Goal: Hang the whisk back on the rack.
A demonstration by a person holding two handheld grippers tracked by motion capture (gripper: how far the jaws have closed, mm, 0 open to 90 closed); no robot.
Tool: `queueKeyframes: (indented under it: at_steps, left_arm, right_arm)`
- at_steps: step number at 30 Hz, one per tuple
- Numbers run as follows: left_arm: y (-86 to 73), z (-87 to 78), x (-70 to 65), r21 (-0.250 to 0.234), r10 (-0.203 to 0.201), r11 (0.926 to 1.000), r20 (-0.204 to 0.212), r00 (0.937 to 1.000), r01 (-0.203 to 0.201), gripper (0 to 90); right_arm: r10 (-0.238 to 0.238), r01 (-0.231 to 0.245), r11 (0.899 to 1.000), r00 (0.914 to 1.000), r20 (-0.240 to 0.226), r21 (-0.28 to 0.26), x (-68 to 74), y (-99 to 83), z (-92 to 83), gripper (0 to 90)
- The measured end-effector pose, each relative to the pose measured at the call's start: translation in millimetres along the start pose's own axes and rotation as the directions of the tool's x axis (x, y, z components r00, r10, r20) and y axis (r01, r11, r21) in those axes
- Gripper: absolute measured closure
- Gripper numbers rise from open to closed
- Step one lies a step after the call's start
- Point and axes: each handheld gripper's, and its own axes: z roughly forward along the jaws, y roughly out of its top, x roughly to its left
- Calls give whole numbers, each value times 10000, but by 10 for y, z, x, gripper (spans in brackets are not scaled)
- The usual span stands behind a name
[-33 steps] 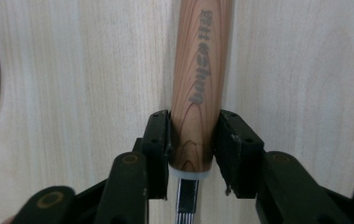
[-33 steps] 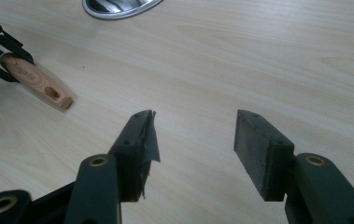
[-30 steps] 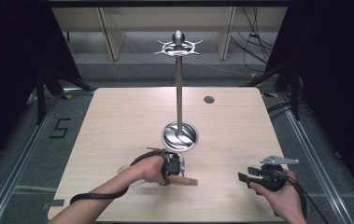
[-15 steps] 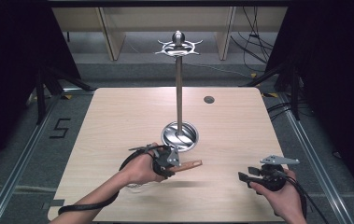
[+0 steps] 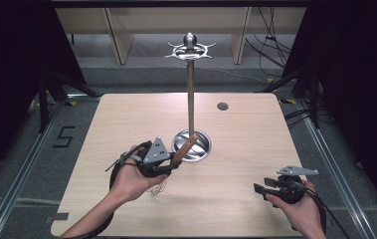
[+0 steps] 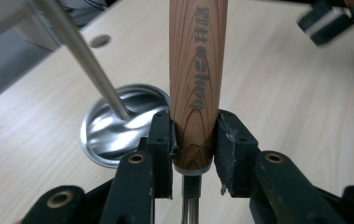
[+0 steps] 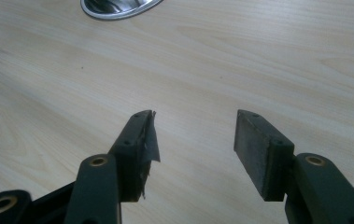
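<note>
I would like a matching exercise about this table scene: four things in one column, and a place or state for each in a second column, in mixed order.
Things:
1. wooden utensil handle
2. left gripper
3. right gripper
4. round shiny metal base of the tall stand

States:
A. jaws open, nothing between them
B. resting on the table's middle
C. clamped between two black jaws
D. shut on a handle, lifted above the table

Pairs: 1-C, 2-D, 3-A, 4-B

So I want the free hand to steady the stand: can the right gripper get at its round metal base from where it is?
Probably yes. The right gripper is open and holds nothing, and bare table lies between it and the metal base. The left gripper, holding the wooden handle, crowds the base's other side.
</note>
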Motion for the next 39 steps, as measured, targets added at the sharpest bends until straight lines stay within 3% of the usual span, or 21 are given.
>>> queueKeyframes:
  at_steps: [2, 3, 4, 6, 8, 9, 11, 16, 18, 19, 21, 22, 28, 31, 38, 39]
  left_arm:
    - [25, -40, -6, -332, -293, 9991, -348, 9990, 281, 684]
    - [42, -52, -28, -787, -848, 9937, -577, 9947, 801, 684]
    - [49, -55, -36, -954, -1109, 9899, -647, 9917, 1044, 683]
    - [57, -60, -39, -1100, -1285, 9867, -765, 9888, 1197, 683]
    - [71, -67, -35, -1364, -1580, 9801, -955, 9828, 1443, 683]
    - [86, -68, -26, -1594, -1829, 9734, -1088, 9771, 1645, 683]
    - [101, -80, -12, -1681, -1954, 9702, -1181, 9736, 1743, 683]
    - [121, -105, 17, -1861, -2168, 9627, -972, 9714, 1963, 683]
    - [126, -128, 57, -2013, -2100, 9610, -859, 9739, 1894, 683]
    - [126, -156, 105, -2252, -2181, 9542, -724, 9732, 1970, 683]
    - [128, -178, 135, -2254, -2140, 9550, -738, 9740, 1928, 683]
    - [123, -190, 165, -2391, -2170, 9509, -622, 9742, 1966, 683]
    - [106, -284, 362, -2551, -1968, 9503, -478, 9793, 1785, 683]
    - [111, -328, 444, -2526, -1742, 9546, -432, 9838, 1580, 683]
    - [77, -377, 576, -2525, -1776, 9539, -393, 9833, 1622, 683]
    - [68, -386, 596, -2579, -1842, 9512, -328, 9823, 1698, 683]
  right_arm:
    - [-4, 4, 10000, 10000, 2, 3, 0, 0, 0, 480]
    - [-8, 8, 10000, 10000, 0, 2, 0, 0, 0, 481]
    - [19, -19, 10000, 10000, 1, 16, 2, 0, -1, 480]
    - [-1, 1, 10000, 10000, -5, 3, 1, 0, 0, 481]
    - [28, -28, 10000, 10000, -31, -9, 2, -1, 2, 481]
    - [62, -62, 10000, 10000, -52, -1, 3, -1, 2, 480]
    - [28, -28, 10000, 10000, 3, 3, 0, -2, -4, 480]
    - [-28, 28, 10000, 10000, 66, -10, -6, -1, -8, 481]
    - [-35, 35, 10000, 10000, 67, -21, -6, -1, -9, 481]
    - [-30, 30, 10000, 10000, 60, -26, -4, 0, -11, 480]
    - [6, -6, 10000, 10000, 66, -10, -2, 0, -11, 480]
    - [-26, 26, 10000, 10000, 53, -30, -4, -1, -10, 481]
    - [51, -51, 10000, 10000, -33, -22, 1, -2, 2, 481]
    - [59, -59, 10000, 10000, -40, -25, 0, -2, 3, 481]
    - [110, -110, 9999, 9999, -58, 1, -2, -3, 6, 481]
    - [105, -105, 9999, 9999, -67, -7, -2, -3, 7, 481]
